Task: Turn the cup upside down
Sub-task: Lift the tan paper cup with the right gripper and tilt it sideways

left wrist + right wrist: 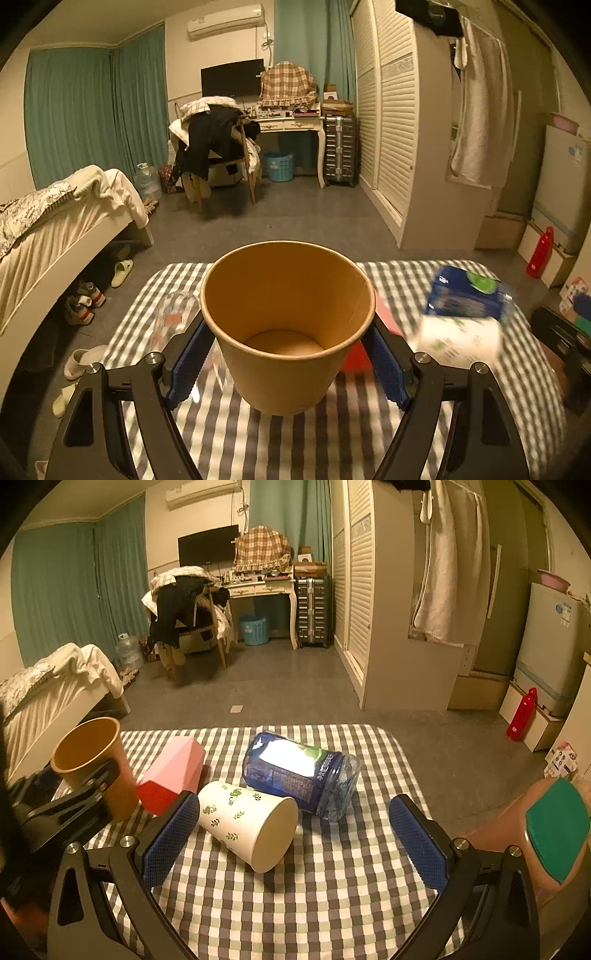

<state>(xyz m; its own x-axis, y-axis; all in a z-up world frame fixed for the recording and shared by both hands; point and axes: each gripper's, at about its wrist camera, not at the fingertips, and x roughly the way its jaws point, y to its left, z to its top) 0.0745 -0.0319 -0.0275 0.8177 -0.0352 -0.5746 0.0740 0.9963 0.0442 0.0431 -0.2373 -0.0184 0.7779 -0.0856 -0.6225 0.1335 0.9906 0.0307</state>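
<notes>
A brown paper cup (pixel 286 325) is upright, mouth up, between the blue pads of my left gripper (pixel 286 354), which is shut on its sides above the checked tablecloth (pixel 295 443). The same cup (pixel 92 764) shows at the far left in the right wrist view, held by the left gripper. My right gripper (pixel 295 838) is open and empty over the tablecloth (pixel 314 904). A white cup with green leaf prints (pixel 247 823) lies on its side just beyond the right gripper's left finger (pixel 170 838).
A blue-labelled plastic bottle (pixel 303 775) lies on its side behind the white cup. A pink and red box (pixel 173 775) lies between the brown cup and the white cup. The bottle (pixel 469 295) and white cup (pixel 458 339) show blurred in the left view. Beyond the table's far edge is floor.
</notes>
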